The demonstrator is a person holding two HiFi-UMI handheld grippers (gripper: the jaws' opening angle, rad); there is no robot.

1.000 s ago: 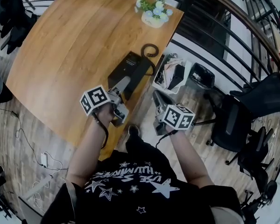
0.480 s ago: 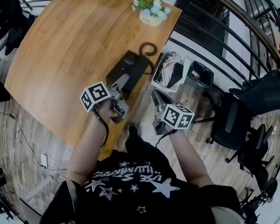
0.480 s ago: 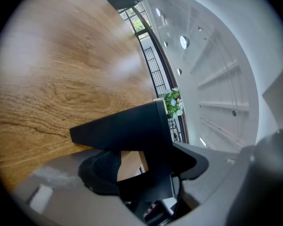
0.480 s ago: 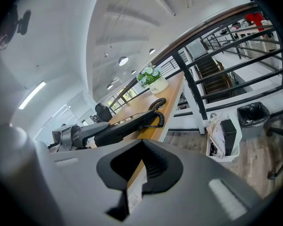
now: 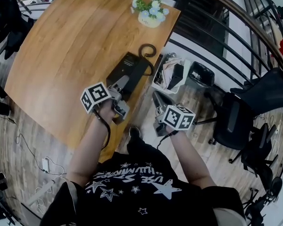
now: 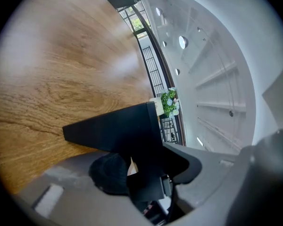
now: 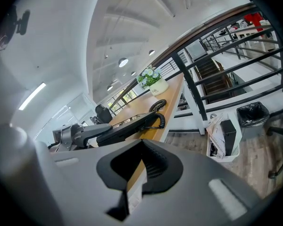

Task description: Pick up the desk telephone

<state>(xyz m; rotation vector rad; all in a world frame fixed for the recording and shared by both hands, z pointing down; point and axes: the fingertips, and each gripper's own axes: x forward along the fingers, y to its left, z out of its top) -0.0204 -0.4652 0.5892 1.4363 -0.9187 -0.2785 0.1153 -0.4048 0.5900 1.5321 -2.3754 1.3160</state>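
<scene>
The black desk telephone (image 5: 128,68) lies on the wooden table (image 5: 61,55) near its right edge, with its coiled cord (image 5: 148,51) at the far end. My left gripper (image 5: 120,85) sits at the phone's near end. In the left gripper view the phone's black body (image 6: 118,128) fills the gap of the left gripper (image 6: 146,173). Its jaws have just been closing and now touch the phone on both sides. My right gripper (image 5: 158,101) hangs off the table's edge over the floor. It is shut and holds nothing (image 7: 132,192). The right gripper view shows the phone (image 7: 127,126) side-on.
A white pot of flowers (image 5: 151,13) stands at the table's far corner. Right of the table, on the floor, are a white bin of papers (image 5: 172,74), a black bin (image 5: 200,74) and a black office chair (image 5: 245,121). A dark railing (image 5: 212,55) runs behind them.
The left gripper's jaws have drawn in around the phone's near end. Both hands stay where they were, and the phone has not moved on the table.
</scene>
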